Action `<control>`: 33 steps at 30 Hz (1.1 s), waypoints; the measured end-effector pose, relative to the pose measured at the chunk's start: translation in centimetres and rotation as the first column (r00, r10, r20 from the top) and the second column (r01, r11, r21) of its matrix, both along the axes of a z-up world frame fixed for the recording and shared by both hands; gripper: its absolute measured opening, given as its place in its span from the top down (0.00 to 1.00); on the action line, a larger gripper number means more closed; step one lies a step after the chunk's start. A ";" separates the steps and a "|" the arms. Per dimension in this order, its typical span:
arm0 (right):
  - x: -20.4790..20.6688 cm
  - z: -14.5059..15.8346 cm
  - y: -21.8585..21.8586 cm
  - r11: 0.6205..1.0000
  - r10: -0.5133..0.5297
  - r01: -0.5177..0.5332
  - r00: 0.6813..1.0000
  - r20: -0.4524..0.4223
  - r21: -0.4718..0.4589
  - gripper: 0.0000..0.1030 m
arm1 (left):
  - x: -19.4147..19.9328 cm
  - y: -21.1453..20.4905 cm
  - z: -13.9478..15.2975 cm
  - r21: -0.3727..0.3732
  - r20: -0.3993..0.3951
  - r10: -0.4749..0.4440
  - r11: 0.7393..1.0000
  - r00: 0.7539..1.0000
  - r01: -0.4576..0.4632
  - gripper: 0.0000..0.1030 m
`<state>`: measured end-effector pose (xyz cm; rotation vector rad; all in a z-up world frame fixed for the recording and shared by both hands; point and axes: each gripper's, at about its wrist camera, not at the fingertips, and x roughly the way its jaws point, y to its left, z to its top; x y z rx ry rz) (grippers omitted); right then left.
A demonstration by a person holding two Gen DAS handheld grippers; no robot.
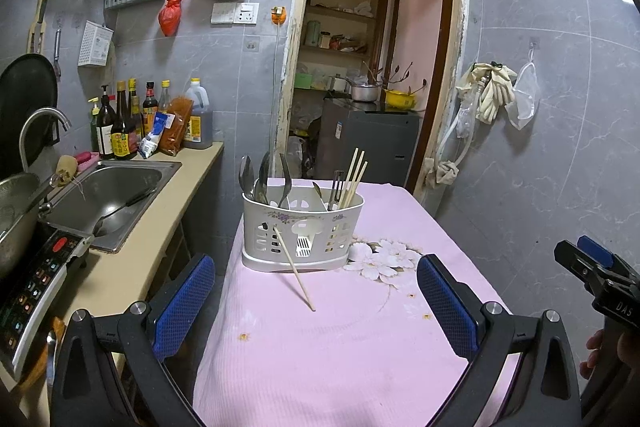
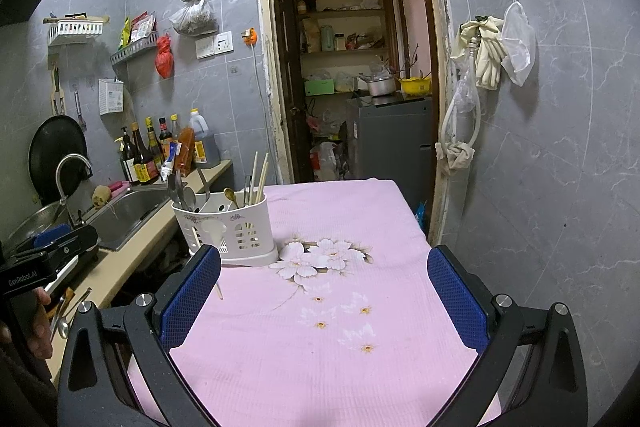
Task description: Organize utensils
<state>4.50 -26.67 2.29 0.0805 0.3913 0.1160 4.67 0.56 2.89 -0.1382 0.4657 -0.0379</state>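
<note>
A white slotted utensil holder (image 1: 302, 231) stands on the pink tablecloth (image 1: 340, 347). It holds spoons (image 1: 256, 179) on its left side and chopsticks (image 1: 354, 177) with a fork on its right. One loose chopstick (image 1: 294, 269) leans against the holder's front, its tip on the cloth. My left gripper (image 1: 316, 299) is open and empty, short of the loose chopstick. My right gripper (image 2: 324, 291) is open and empty over the cloth, right of the holder (image 2: 226, 229); the holder's chopsticks (image 2: 260, 177) show there. The loose chopstick (image 2: 218, 291) is partly hidden behind my right gripper's left finger.
A counter with a steel sink (image 1: 108, 203), faucet, sauce bottles (image 1: 128, 123) and an induction cooker (image 1: 36, 291) runs along the left. More utensils lie on the counter (image 2: 66, 311). An open doorway (image 1: 372, 67) is behind the table. Gloves and bags hang on the right wall (image 1: 496, 95).
</note>
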 end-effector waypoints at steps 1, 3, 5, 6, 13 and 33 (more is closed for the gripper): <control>0.0 0.0 0.0 1.000 0.000 0.000 1.000 0.000 0.000 0.01 | 0.0 0.0 0.0 0.000 0.000 0.000 1.000 1.000 0.000 0.01; 0.0 0.0 0.0 1.000 0.000 0.000 1.000 -0.002 0.001 0.01 | 0.0 0.0 0.0 -0.001 0.000 -0.001 1.000 1.000 0.001 0.01; 0.0 0.0 -0.1 1.000 -0.001 0.001 1.000 -0.001 0.000 0.01 | 0.0 0.0 0.0 -0.001 0.000 0.000 1.000 1.000 0.000 0.01; 0.0 0.0 -0.1 1.000 -0.002 0.002 1.000 -0.001 0.000 0.01 | 0.0 0.0 0.0 -0.001 0.000 -0.001 1.000 1.000 0.001 0.01; 0.1 0.0 -0.2 1.000 0.000 0.000 1.000 -0.001 -0.001 0.01 | 0.0 -0.1 0.0 -0.002 0.000 -0.001 1.000 1.000 0.001 0.01; 0.0 0.0 -0.1 1.000 0.000 0.000 1.000 0.000 -0.002 0.01 | 0.0 0.0 -0.1 -0.002 0.000 0.000 1.000 1.000 0.000 0.01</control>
